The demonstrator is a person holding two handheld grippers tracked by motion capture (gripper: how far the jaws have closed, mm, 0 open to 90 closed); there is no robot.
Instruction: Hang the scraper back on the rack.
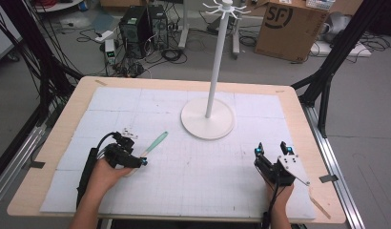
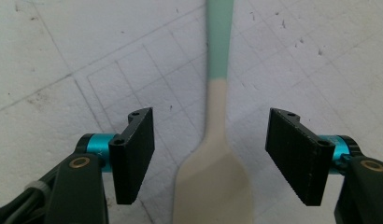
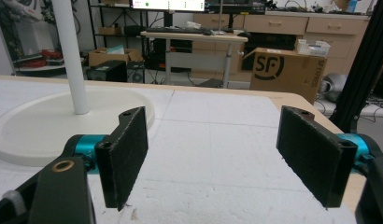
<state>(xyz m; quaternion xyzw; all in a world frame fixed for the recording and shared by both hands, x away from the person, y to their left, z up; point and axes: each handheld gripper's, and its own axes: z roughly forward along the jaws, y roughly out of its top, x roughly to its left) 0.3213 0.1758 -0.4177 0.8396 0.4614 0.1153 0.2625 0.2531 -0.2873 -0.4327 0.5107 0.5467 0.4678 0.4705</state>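
Observation:
A spatula with a mint-green handle (image 1: pixel 155 141) and a cream blade (image 2: pixel 213 179) lies flat on the white gridded mat. My left gripper (image 1: pixel 136 161) hovers open over its blade end. In the left gripper view the blade sits between the two black jaws (image 2: pixel 213 161) without touching either. My right gripper (image 1: pixel 272 149) is open near the front right of the mat with nothing between its jaws (image 3: pixel 227 158). A white stand (image 1: pixel 208 118) with a round base and a tall pole topped by hooks (image 1: pixel 225 8) rises behind the middle of the mat.
The mat covers a wooden table (image 1: pixel 298 102). Black frame posts (image 1: pixel 327 71) flank the table. Behind it on the floor are computer cases (image 1: pixel 141 24), cables and a cardboard box (image 1: pixel 289 28).

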